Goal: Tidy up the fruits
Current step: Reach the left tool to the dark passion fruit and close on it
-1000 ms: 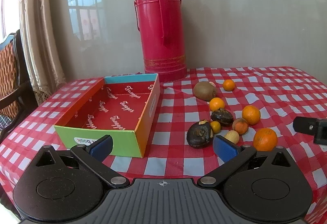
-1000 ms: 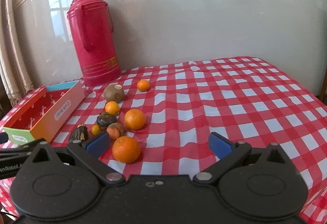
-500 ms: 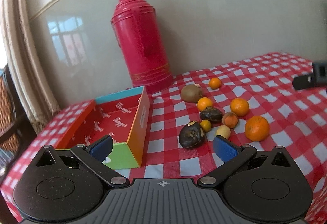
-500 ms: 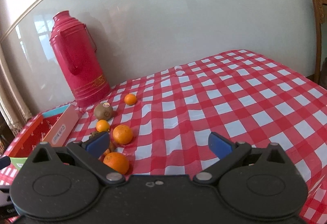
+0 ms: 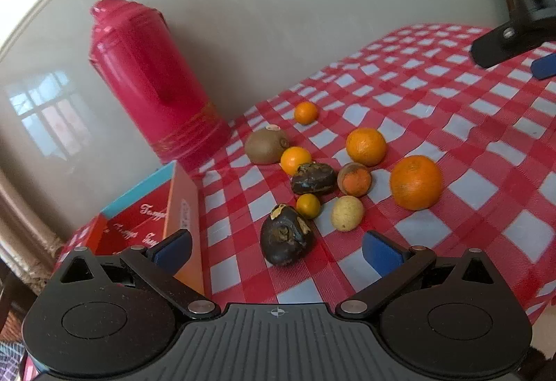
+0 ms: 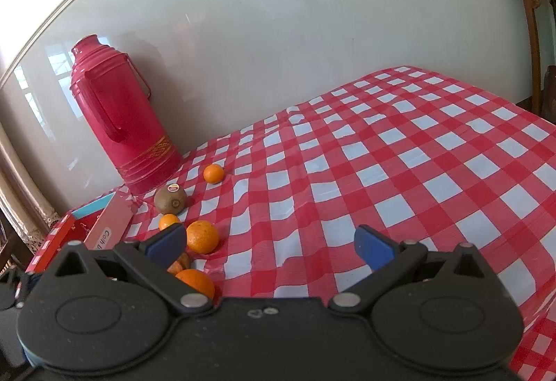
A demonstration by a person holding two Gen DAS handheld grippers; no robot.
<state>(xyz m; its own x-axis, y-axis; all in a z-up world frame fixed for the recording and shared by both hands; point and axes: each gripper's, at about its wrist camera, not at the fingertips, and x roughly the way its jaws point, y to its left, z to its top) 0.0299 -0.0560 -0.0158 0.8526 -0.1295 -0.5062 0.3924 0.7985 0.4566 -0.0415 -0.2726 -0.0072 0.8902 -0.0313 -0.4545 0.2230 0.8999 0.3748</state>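
Progress: nothing sorted yet; box [image 5: 180, 207] at 9 o'clock shows no fruit in the part visible.
Fruit: oranges [image 5: 416, 182], kiwi [image 5: 266, 146], two dark shrivelled pieces [image 5: 286, 235], loose on the desk [image 5: 486, 144], centre.
Left tool [image 5: 276, 247]: released, holding nothing.
Right tool [image 6: 269, 243]: released, holding nothing.

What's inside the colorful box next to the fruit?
The colorful box shows only its red printed lining in the part visible; no fruit there. The left gripper hides the near end, so that part cannot be checked.
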